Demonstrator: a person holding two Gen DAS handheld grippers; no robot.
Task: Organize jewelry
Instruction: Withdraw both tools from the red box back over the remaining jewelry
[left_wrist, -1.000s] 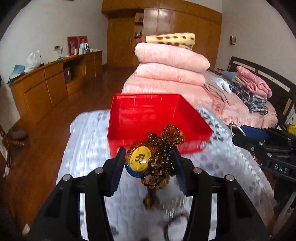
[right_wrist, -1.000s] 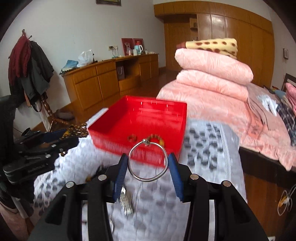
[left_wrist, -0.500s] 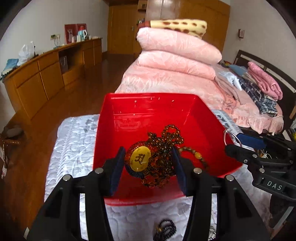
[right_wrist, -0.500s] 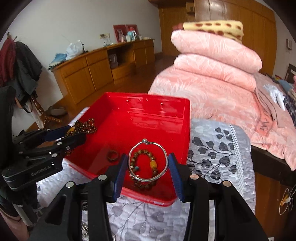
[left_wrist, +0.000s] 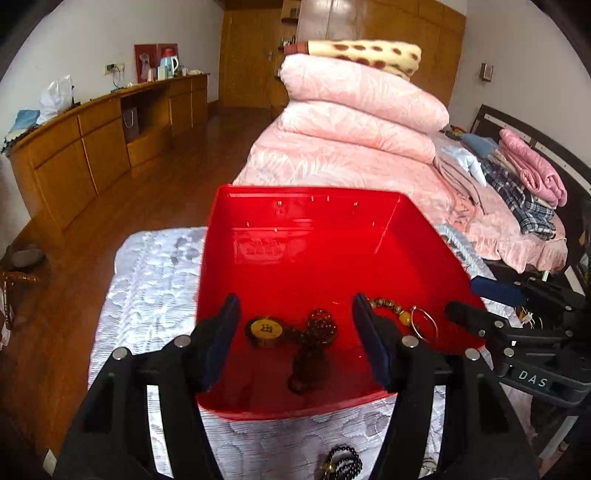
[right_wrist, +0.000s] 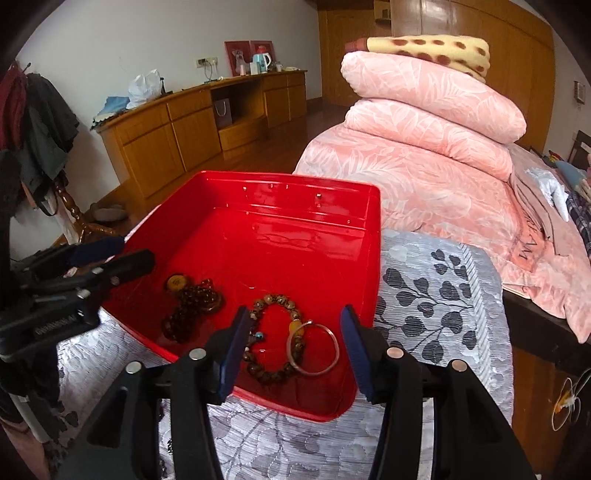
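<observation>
A red tray (left_wrist: 306, 192) (right_wrist: 288, 177) sits on a grey patterned cloth. My left gripper (left_wrist: 295, 314) hovers over its near part with jaws opening and nothing between the pads. Below it, a brown bead necklace (left_wrist: 314, 332) (right_wrist: 195, 299) with a yellow pendant (left_wrist: 265, 328) lies on the tray floor. My right gripper (right_wrist: 294, 321) hangs over the tray's near right corner, jaws also opening and empty. A silver bangle (right_wrist: 313, 349) (left_wrist: 424, 325) rests under it, overlapping a bead bracelet (right_wrist: 275, 339) (left_wrist: 388, 304). Each gripper shows in the other's view: right gripper (left_wrist: 476, 301), left gripper (right_wrist: 118, 256).
A black bead bracelet (left_wrist: 343, 461) lies on the cloth (right_wrist: 436, 280) in front of the tray. A bed with stacked pink quilts (left_wrist: 354, 122) stands behind and to the right. A long wooden cabinet (left_wrist: 92, 140) lines the left wall, and a coat stand (right_wrist: 37, 122) is at far left.
Both grippers moved forward over the red tray and opened. The necklace left the left jaws and the silver bangle left the right jaws; both now lie in the tray.
</observation>
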